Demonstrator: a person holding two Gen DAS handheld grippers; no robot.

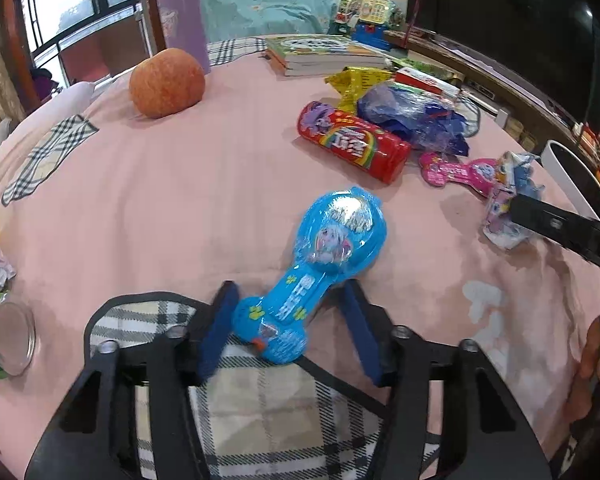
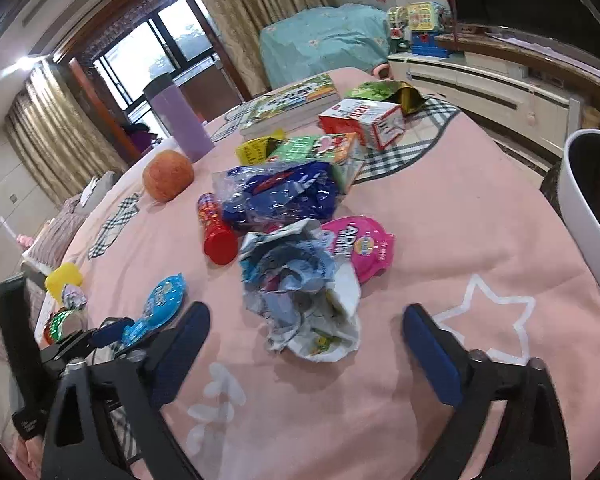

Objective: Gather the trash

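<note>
On the pink tablecloth (image 1: 148, 208), the left gripper (image 1: 288, 312) straddles the blue toy pack's (image 1: 320, 264) handle, jaws apart, lettering unreadable, while the right gripper's (image 2: 306, 332) wide-apart jaws flank a crumpled wrapper (image 2: 300, 284).

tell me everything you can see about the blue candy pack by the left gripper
The blue candy pack is a glossy plastic wrapper shaped like a bone or paddle, printed with a cartoon character, paw prints and white lettering. It lies flat on the pink tablecloth, narrow end between the left gripper's blue pads; its left pad touches it, the right stands clear.
</note>
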